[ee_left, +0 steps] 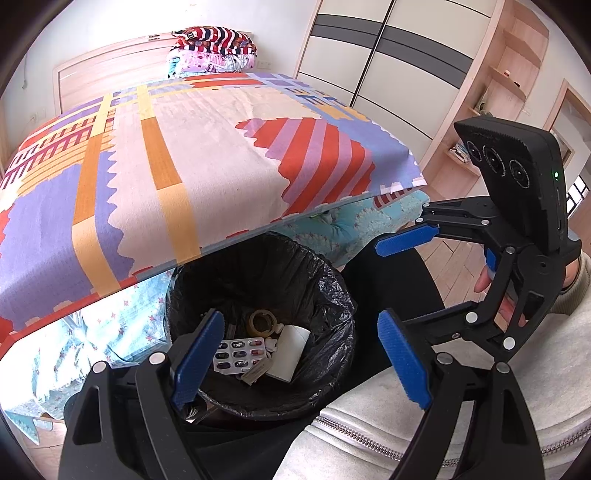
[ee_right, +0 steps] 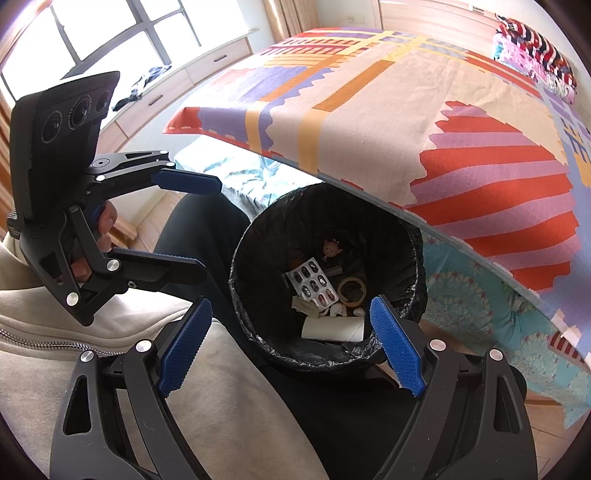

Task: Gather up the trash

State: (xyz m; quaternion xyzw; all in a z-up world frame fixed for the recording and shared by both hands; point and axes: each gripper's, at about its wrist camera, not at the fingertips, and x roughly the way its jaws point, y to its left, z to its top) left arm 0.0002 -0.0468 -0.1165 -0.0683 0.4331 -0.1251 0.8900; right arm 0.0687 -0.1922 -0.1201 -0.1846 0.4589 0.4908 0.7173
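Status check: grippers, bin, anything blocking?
Left gripper open, empty. Right gripper open, empty. Bin beside bed, holds blister pack, tape ring, paper roll. Nothing in the way.

Trash bin (black-lined) holds blister pack, tape roll.

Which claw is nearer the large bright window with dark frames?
Left. The left claw is open on the side towards the window, beside the black-lined bin. The right claw hangs open over the bin, farther from the glass.
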